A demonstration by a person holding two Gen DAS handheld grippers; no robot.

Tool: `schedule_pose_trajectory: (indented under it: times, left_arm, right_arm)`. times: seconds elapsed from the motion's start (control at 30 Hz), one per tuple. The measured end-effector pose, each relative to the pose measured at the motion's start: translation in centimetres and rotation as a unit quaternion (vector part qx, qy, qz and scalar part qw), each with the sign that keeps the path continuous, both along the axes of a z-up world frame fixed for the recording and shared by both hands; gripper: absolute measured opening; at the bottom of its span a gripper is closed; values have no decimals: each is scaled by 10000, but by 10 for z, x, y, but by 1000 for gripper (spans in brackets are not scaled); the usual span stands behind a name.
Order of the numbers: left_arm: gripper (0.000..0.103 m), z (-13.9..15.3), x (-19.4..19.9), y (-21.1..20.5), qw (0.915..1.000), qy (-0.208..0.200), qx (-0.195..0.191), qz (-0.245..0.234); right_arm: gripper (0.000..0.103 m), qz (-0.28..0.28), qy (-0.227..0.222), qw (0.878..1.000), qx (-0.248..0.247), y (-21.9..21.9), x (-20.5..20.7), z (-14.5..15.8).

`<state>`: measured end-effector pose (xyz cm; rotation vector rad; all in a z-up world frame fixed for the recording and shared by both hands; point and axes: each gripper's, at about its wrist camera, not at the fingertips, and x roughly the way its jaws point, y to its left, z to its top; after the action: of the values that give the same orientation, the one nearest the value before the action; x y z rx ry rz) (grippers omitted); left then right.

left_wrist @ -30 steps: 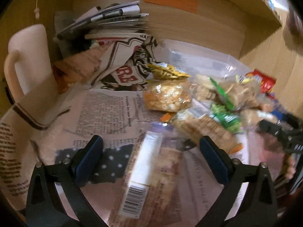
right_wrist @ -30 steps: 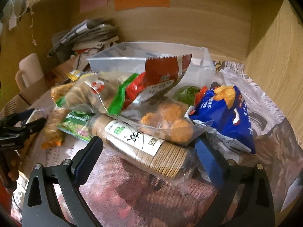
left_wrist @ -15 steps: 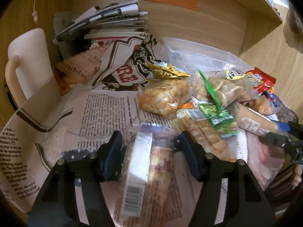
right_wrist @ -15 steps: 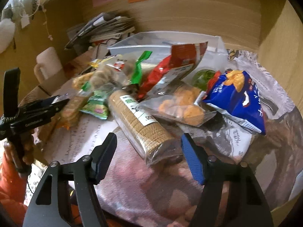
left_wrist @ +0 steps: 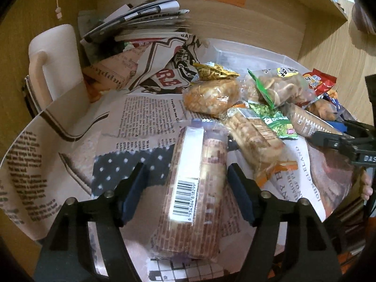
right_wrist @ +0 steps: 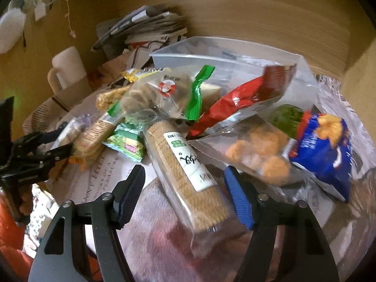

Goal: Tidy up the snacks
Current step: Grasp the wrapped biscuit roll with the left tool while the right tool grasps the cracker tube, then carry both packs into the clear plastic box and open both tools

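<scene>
Snack packs sit piled on the newspaper-covered table (left_wrist: 145, 117). Left gripper (left_wrist: 185, 188) is spread, its 2 pads either side of a brick-print biscuit pack (left_wrist: 199, 188) with a white barcode label, right pad near touching, left pad clear. Right gripper (right_wrist: 185, 190) is spread around a round-cracker sleeve (right_wrist: 188, 174) with a white-green label, script unreadable, no pad contact visible.
</scene>
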<state>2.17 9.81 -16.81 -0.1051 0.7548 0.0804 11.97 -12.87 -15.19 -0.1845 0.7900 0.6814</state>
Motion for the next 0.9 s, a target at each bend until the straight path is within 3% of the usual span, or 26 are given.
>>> schedule_pose_trajectory:
  times: [0.1, 0.17, 0.23, 0.37, 0.6, 0.9]
  left_arm:
    - [65, -3, 0, -2, 9999, -62, 106, 51]
    - [53, -4, 0, -3, 9997, -100, 219, 86]
    - [45, -2, 1, -3, 9996, -113, 237, 93]
    - [45, -3, 1, -3, 9996, -116, 223, 99]
    - [45, 4, 2, -1, 9997, -208, 52, 89]
    - [45, 33, 3, -8, 9976, -686, 69, 28]
  right_arm:
    - [63, 25, 33, 10000, -52, 6, 8, -6]
    - [59, 22, -53, 10000, -70, 10, 8, -6]
    - [47, 42, -86, 9999, -61, 10, 7, -4]
    - [34, 159, -82, 9998, -2, 9, -1, -2]
    - [33, 84, -2, 9998, 177, 2, -11, 2]
    - [33, -24, -226, 9986, 470, -11, -30, 25]
